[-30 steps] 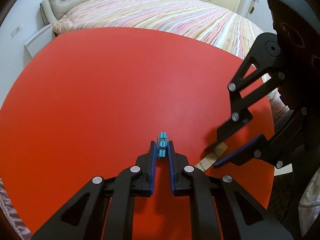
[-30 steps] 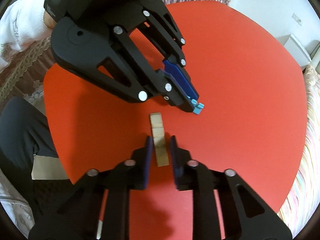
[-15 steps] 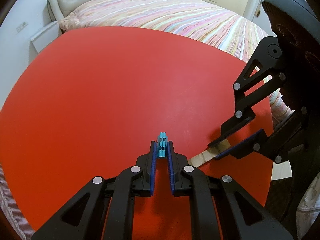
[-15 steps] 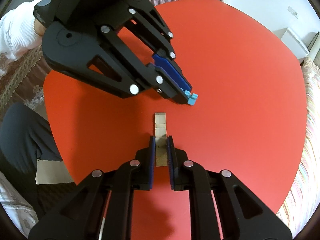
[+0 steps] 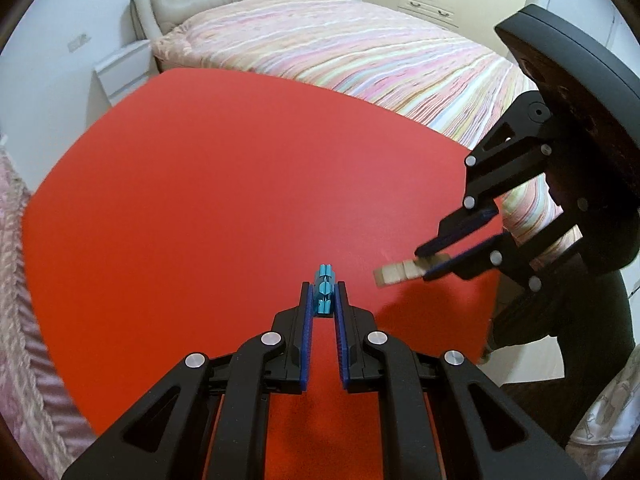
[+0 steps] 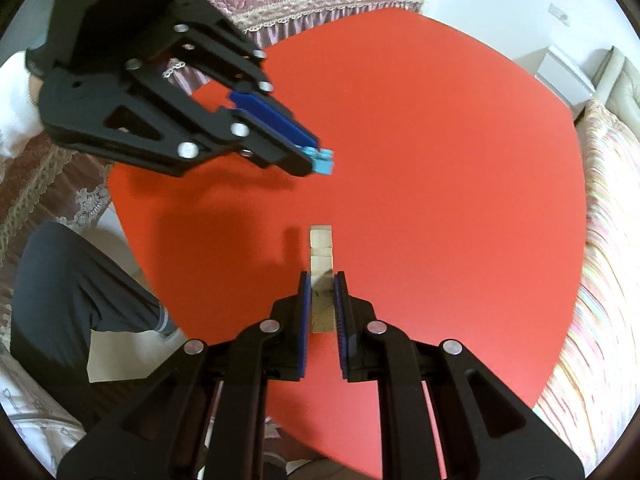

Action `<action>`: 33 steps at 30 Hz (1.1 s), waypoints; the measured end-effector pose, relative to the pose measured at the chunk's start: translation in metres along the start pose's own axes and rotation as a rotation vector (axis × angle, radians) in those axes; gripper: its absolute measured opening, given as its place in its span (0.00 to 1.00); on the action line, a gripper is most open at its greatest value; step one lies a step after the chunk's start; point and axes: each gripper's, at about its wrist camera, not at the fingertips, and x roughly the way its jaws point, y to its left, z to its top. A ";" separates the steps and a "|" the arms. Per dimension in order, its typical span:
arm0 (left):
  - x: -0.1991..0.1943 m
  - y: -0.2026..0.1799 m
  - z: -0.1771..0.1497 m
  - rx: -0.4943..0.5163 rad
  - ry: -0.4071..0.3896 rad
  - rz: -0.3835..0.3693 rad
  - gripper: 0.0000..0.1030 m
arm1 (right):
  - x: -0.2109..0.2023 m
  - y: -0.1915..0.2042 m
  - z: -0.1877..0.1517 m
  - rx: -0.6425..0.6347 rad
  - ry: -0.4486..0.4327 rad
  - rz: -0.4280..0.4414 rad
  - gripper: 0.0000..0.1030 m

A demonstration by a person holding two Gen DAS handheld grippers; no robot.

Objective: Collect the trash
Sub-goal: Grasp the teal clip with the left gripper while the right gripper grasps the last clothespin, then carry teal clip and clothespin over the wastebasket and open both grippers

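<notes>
My left gripper (image 5: 323,292) is shut on a small light-blue plastic piece (image 5: 323,289) and holds it above the red table (image 5: 208,184). It also shows in the right wrist view (image 6: 308,160), with the blue piece (image 6: 322,160) sticking out of its tips. My right gripper (image 6: 322,280) is shut on a tan wooden strip (image 6: 321,250) made of several segments, lifted off the table. In the left wrist view the right gripper (image 5: 428,264) is at the right, with the strip (image 5: 398,272) pointing left out of it.
A bed with a striped cover (image 5: 360,52) lies beyond the table's far edge. A white nightstand (image 5: 120,74) stands at the far left. The person's leg (image 6: 76,288) and a pale sheet on the floor (image 6: 120,356) are by the table's near edge.
My right gripper closed on the wooden strip and lifted it off the table. My left gripper rose with the blue piece still in it.
</notes>
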 end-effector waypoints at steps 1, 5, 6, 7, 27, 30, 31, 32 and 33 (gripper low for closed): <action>-0.006 -0.005 -0.003 -0.005 0.000 0.012 0.10 | -0.006 0.002 -0.002 0.006 -0.005 -0.003 0.11; -0.028 -0.021 -0.009 -0.021 -0.011 0.041 0.10 | -0.025 0.008 -0.010 0.036 -0.024 -0.013 0.10; -0.033 -0.024 -0.011 -0.034 -0.015 0.048 0.10 | -0.031 0.010 -0.013 0.042 -0.030 -0.019 0.11; -0.038 -0.027 -0.014 -0.045 -0.019 0.057 0.10 | -0.036 0.012 -0.015 0.046 -0.034 -0.023 0.11; -0.086 -0.102 -0.076 -0.213 -0.062 0.104 0.10 | -0.102 0.082 -0.092 0.146 -0.124 -0.045 0.11; -0.086 -0.111 -0.085 -0.225 -0.061 0.106 0.10 | -0.099 0.091 -0.103 0.166 -0.125 -0.036 0.11; -0.085 -0.114 -0.088 -0.232 -0.062 0.105 0.10 | -0.098 0.094 -0.106 0.171 -0.125 -0.037 0.11; -0.084 -0.118 -0.091 -0.242 -0.064 0.107 0.10 | -0.097 0.098 -0.111 0.180 -0.127 -0.030 0.11; -0.082 -0.121 -0.095 -0.245 -0.063 0.109 0.10 | -0.097 0.101 -0.114 0.186 -0.128 -0.027 0.11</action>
